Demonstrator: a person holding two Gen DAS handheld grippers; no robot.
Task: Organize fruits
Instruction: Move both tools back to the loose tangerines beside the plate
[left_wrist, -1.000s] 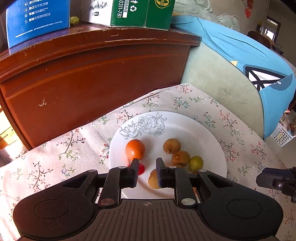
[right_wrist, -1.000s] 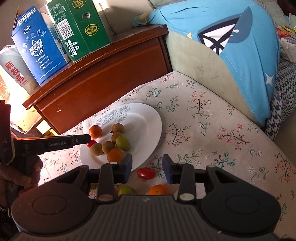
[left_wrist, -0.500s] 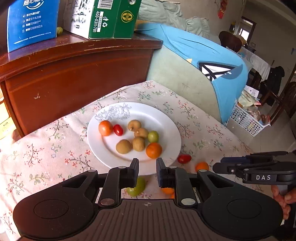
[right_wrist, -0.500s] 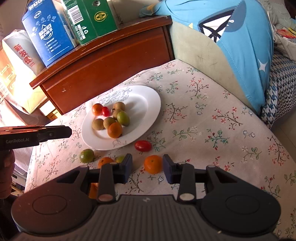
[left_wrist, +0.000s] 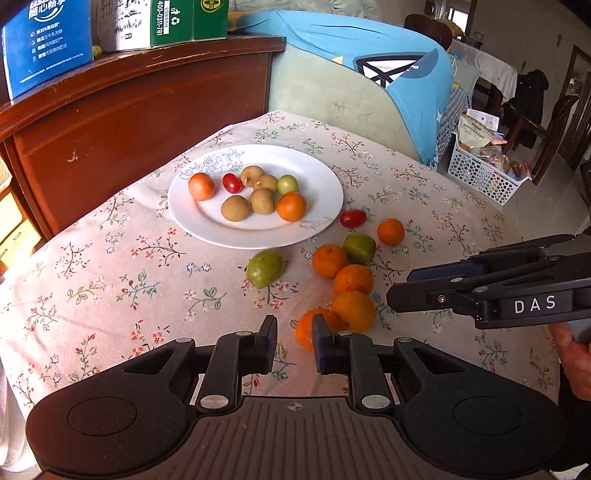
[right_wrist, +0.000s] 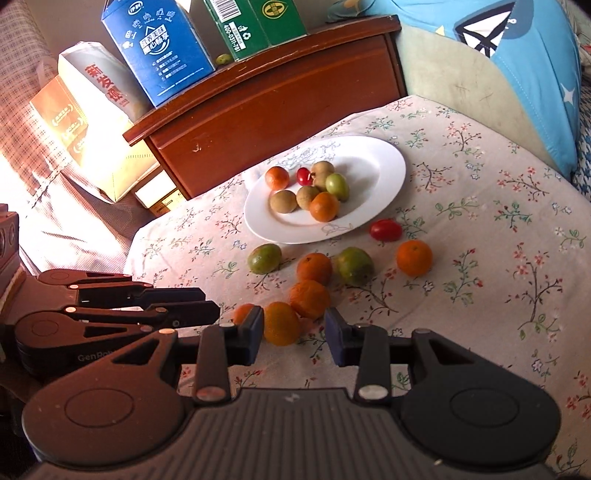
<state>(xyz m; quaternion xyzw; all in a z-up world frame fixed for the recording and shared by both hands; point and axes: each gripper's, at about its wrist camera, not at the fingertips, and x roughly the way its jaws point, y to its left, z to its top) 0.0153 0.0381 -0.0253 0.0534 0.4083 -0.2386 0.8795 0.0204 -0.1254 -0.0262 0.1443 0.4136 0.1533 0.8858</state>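
A white plate (left_wrist: 317, 184) on the floral cloth holds several fruits: two oranges, a cherry tomato (left_wrist: 232, 182), brown fruits and a green one. In front of it lie loose fruits: a red tomato (left_wrist: 352, 218), two green fruits (left_wrist: 264, 267) and several oranges (left_wrist: 352, 310). My left gripper (left_wrist: 294, 328) hangs shut and empty over the cloth, its right finger just in front of the nearest orange (left_wrist: 304, 328). My right gripper (right_wrist: 294, 325) is open and empty above the orange pile (right_wrist: 280, 328). It also shows side-on as the right gripper (left_wrist: 399, 291).
A dark wooden cabinet (left_wrist: 147, 103) with blue and green cartons stands behind the table. A sofa with a blue cover (left_wrist: 369, 66) is at the back right, a white basket (left_wrist: 480, 173) on the floor beyond. A hand (left_wrist: 572, 354) holds the right tool.
Both grippers have drawn back from the plate toward the table's near side. The left one was right over the plate. The loose fruits have come into view.
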